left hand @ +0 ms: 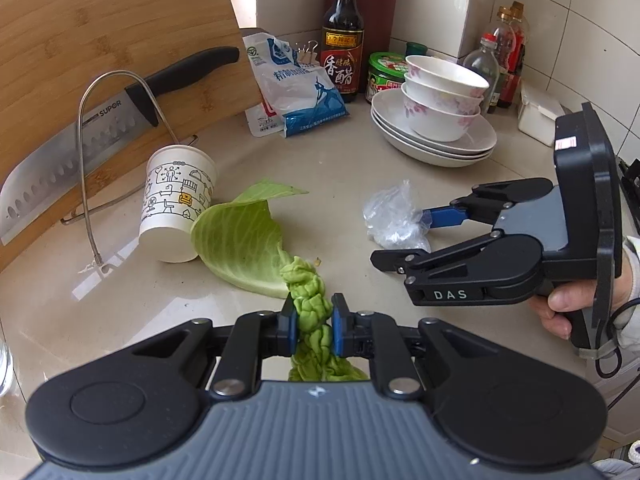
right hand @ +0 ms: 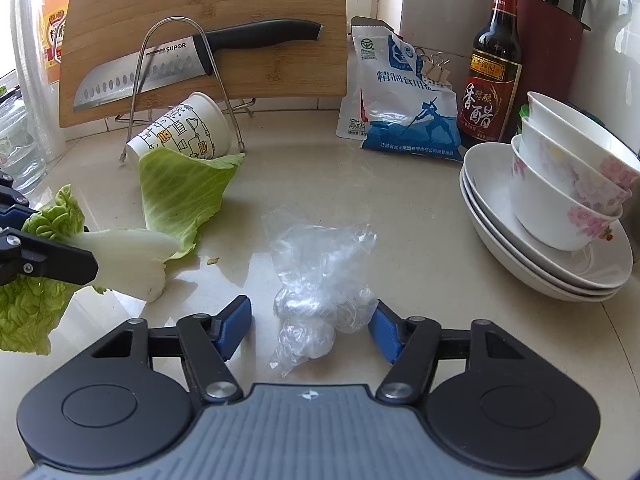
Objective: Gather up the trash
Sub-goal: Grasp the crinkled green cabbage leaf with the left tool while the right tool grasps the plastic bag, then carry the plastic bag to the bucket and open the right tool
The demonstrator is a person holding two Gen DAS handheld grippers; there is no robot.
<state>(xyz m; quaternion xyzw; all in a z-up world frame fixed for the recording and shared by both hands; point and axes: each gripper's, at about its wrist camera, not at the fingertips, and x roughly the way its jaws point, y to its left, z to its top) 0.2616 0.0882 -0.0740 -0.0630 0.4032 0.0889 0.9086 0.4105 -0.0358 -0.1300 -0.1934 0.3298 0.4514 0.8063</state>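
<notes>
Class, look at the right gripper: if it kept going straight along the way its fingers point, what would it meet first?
The right gripper would first meet the crumpled clear plastic bag, which already lies between its open fingers on the counter. Nothing else stands nearer in that line.

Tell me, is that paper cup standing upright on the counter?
No, the paper cup lies tipped on its side beside the flat green cabbage leaf, in front of the cutting board.

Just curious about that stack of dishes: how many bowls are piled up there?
3 bowls, nested one inside another, sit on the stacked white plates at the right of the counter, beside the dark vinegar bottle. More could be hidden inside the stack.
</notes>
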